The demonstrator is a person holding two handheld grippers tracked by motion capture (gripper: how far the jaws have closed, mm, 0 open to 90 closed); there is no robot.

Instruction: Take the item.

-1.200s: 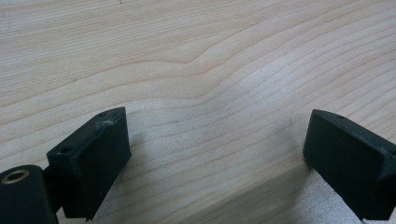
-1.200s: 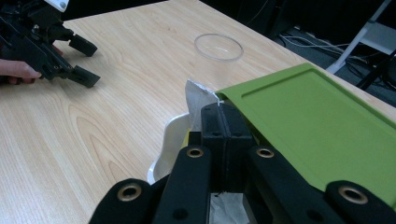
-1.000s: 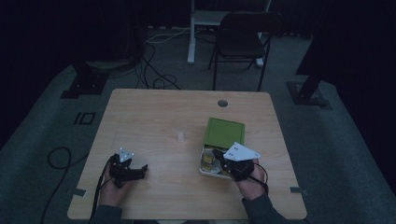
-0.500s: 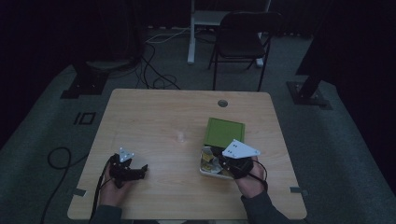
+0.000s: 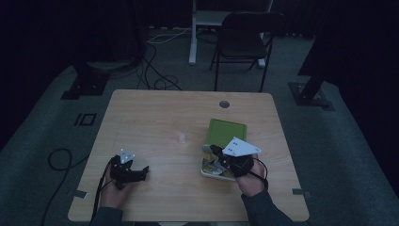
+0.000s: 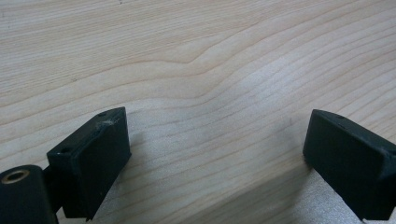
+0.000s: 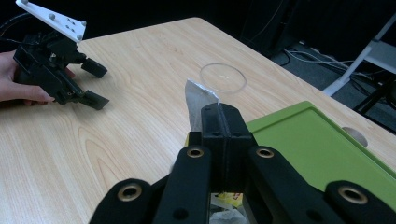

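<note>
The right gripper point(image 7: 219, 114) pinches a grey paper sachet point(image 7: 196, 103) above the white box of packets point(image 5: 211, 165) (green lid point(image 5: 227, 133) at twelve o'clock). Lift it straight, then carry toward the clear glass cup point(image 7: 222, 77) at eleven o'clock. The left gripper point(image 6: 219, 154) rests wide apart, empty, on the pale wooden table point(image 5: 160, 117).

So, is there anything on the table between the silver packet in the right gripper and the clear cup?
Nothing visible. The right gripper holds the silver packet, and bare table lies before the clear cup. The green lid sits aside.
</note>
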